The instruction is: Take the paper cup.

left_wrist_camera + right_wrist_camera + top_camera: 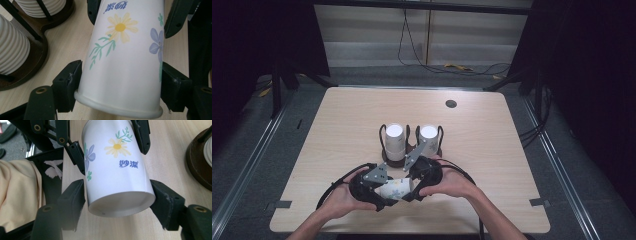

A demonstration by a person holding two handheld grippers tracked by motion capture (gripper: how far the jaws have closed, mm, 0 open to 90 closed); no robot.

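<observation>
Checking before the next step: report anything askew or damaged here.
The flowered paper cup lies sideways off the table, gripped at both ends by the left gripper and right gripper. No dent, tear or spill shows.

Left tool (120, 85) clamps flowered paper cup (125, 60) at rim end; ribbed white cups (12, 52) in dark holder (32, 67) on tabletop (70, 37).

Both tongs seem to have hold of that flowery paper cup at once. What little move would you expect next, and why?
Probably the left tongs let go. They clamp the rim end of the flowered paper cup, while the right tongs sit at its base end with pads against its sides. With both gripping, the cup cannot go anywhere, such as toward the cup rack behind.
</observation>
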